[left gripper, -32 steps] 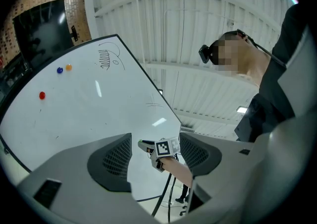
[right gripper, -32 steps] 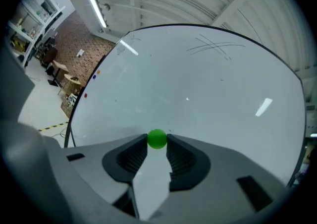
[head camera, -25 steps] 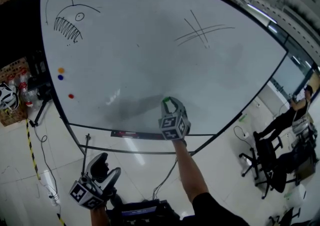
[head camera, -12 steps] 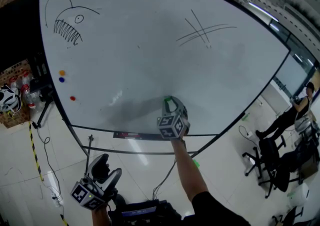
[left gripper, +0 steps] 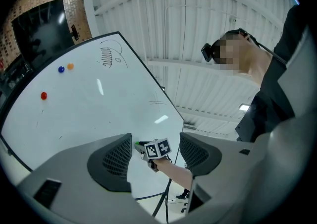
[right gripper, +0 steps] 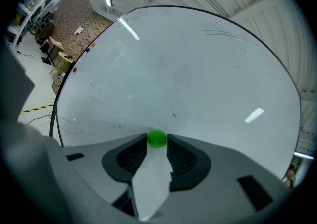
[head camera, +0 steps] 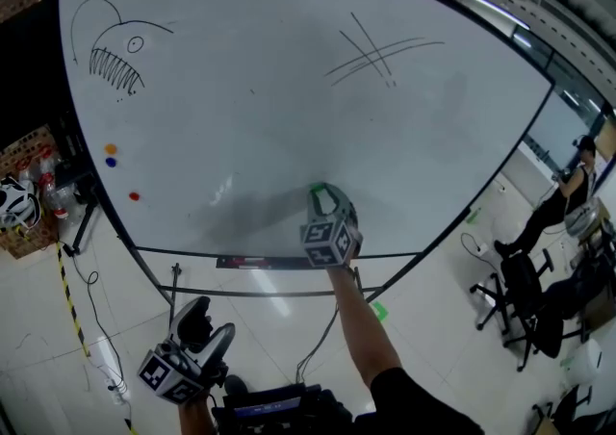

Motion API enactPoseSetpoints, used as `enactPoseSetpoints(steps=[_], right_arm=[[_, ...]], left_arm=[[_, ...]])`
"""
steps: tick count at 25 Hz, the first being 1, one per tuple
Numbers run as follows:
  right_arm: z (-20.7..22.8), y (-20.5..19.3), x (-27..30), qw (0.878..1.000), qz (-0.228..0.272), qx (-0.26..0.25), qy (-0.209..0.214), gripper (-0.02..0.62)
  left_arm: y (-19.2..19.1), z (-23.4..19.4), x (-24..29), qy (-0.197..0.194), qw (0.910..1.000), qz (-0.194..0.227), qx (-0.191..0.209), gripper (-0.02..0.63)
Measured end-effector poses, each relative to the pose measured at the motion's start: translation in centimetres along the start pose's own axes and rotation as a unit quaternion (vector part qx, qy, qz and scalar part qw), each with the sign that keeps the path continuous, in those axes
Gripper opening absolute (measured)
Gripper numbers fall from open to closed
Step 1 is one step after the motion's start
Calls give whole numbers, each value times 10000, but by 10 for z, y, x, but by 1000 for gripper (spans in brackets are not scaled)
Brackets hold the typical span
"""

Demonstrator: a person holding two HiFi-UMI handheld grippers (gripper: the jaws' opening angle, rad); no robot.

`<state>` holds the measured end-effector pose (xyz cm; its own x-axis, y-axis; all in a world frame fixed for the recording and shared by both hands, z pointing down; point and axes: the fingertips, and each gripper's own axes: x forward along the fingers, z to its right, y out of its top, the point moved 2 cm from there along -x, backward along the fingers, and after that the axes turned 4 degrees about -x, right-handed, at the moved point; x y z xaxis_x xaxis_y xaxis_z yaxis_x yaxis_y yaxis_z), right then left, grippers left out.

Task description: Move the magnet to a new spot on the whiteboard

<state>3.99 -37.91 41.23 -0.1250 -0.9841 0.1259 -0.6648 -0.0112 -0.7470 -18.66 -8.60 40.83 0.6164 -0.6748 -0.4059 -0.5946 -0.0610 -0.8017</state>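
The green magnet sits on the lower middle of the whiteboard, between the tips of my right gripper. That gripper is held out against the board and its jaws are opening; the fingertips flank the magnet closely. The left gripper view shows the right gripper's marker cube in front of the board. My left gripper hangs low at the bottom left, away from the board, open with nothing between its fingers.
Orange, blue and red magnets stick near the board's left edge. A fish drawing and crossed lines mark the board. A pen tray runs under it. A person and chairs are at right.
My right gripper has stayed at the same low spot on the board. The head view has swung a little, so the board's marks sit further left. The left gripper has hardly moved.
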Motion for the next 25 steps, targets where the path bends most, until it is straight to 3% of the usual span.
enactPoseSetpoints(steps=[4,7,10,17,25], right_arm=[[1,-1,-16,9991,95,380,146,158],[-3,0,-35,9905,346,1191,585,158],[1,1,-58,9799,729,1542,1031,156],[7,5,-114,9198,1578,2777,2280,147],[22,1,-162,8852,2002,3133,2797,127]], left_arm=[[-4,1,6,-40,9999,-84,-42,295],[-8,4,14,-114,9998,-143,-51,295],[-12,7,22,-173,9996,-223,-49,295],[-25,21,43,-262,9986,-457,-25,295],[-45,46,64,-371,9972,-648,-93,295]])
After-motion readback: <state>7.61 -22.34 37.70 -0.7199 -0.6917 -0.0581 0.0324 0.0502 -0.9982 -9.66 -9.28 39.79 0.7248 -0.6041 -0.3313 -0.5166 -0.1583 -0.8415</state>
